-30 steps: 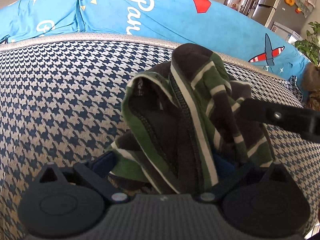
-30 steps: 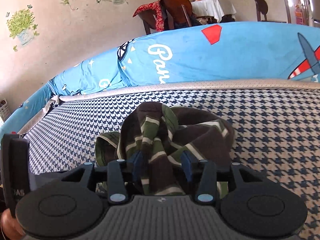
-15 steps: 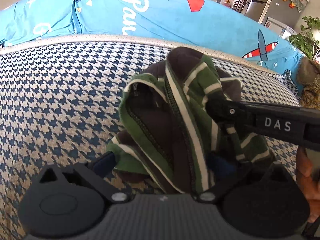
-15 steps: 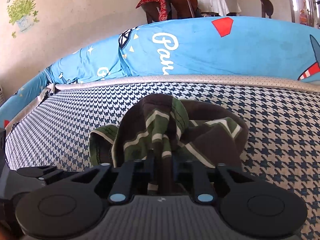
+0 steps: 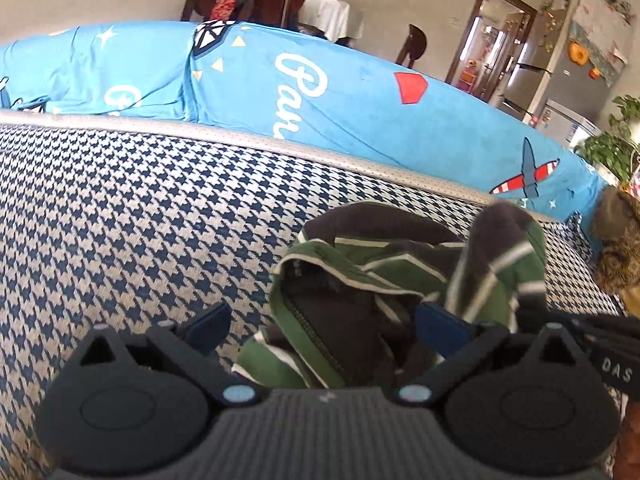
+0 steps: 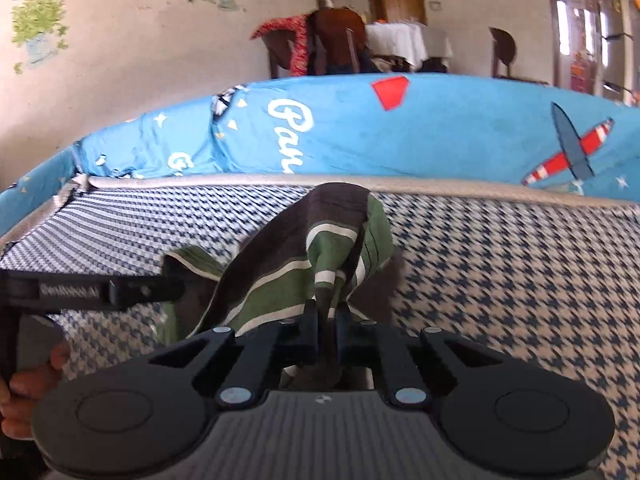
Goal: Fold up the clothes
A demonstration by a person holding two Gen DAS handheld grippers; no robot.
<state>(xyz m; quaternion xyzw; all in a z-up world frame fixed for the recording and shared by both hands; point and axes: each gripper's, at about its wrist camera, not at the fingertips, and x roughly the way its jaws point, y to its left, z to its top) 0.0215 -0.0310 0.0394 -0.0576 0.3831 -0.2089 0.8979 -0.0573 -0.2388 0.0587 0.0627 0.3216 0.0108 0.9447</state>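
Observation:
A green and brown striped garment (image 5: pixel 352 280) lies crumpled on the houndstooth cushion (image 5: pixel 140 220). My left gripper (image 5: pixel 324 324) is open, its blue fingertips (image 5: pixel 208 322) spread wide on either side of the garment's near edge. One fold rises blurred at the right (image 5: pixel 500 264). In the right wrist view my right gripper (image 6: pixel 327 320) is shut on that fold of the garment (image 6: pixel 320 256), which stands up from the cushion like a tent. The left gripper's body (image 6: pixel 100 290) reaches in from the left, with a hand (image 6: pixel 28 392) on its handle.
A blue printed cover (image 5: pixel 320 92) runs along the back of the cushion behind a pale piped edge (image 5: pixel 360 160). Chairs and a white-clothed table (image 6: pixel 400 44) stand beyond it. A brown furry object (image 5: pixel 618 248) and a plant (image 5: pixel 612 148) sit at the far right.
My right gripper went from loosely around the fabric to shut on it and has raised a fold. The left gripper tilted up and back, so the garment sits lower and further right in its view.

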